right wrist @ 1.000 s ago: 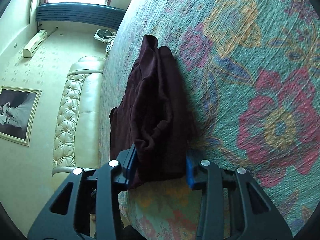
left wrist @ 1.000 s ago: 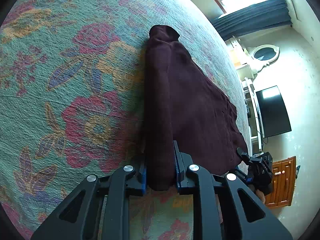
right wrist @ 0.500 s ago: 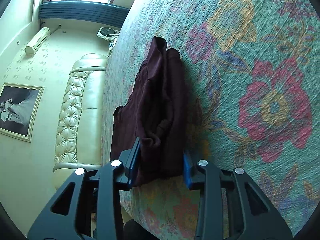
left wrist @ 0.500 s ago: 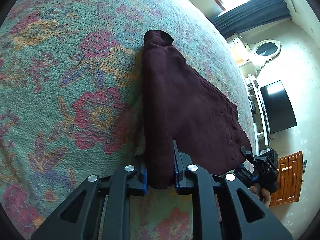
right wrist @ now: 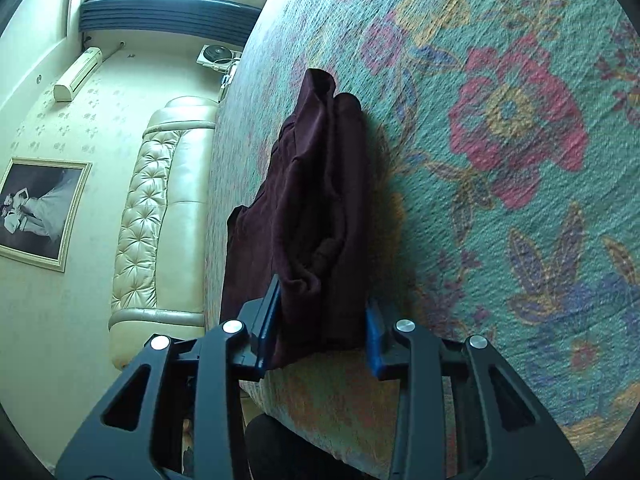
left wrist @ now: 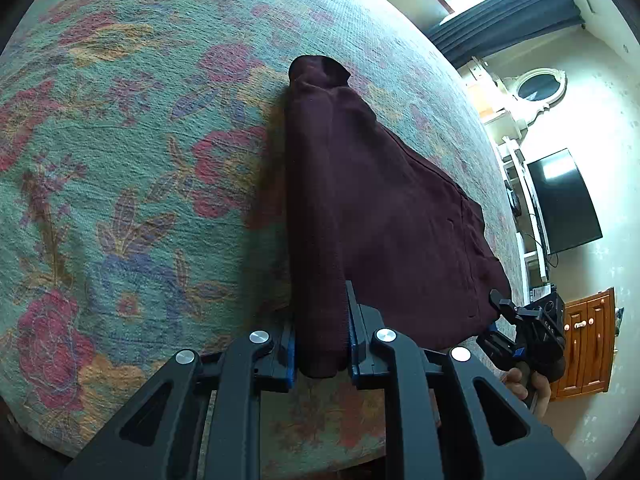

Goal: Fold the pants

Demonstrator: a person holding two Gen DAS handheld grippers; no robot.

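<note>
Left gripper (left wrist: 322, 344): fingers nearly together, clamped on a narrow rolled edge of the maroon pants (left wrist: 372, 216). Right gripper (right wrist: 320, 330): fingers moderately apart, blue pads (right wrist: 373, 334) pressing a thicker bunched fold of the same pants (right wrist: 316, 208); from the left wrist view it sits at 4 o'clock, with a hand (left wrist: 528, 390) on its grip. One pair of pants, two grippers. Pants: soft, matte knit, lying folded lengthwise on the floral bedspread (left wrist: 120, 168), coarse woven teal with red and purple flowers. Tufted cream leather headboard (right wrist: 160, 208) at 9 o'clock in the right wrist view.
</note>
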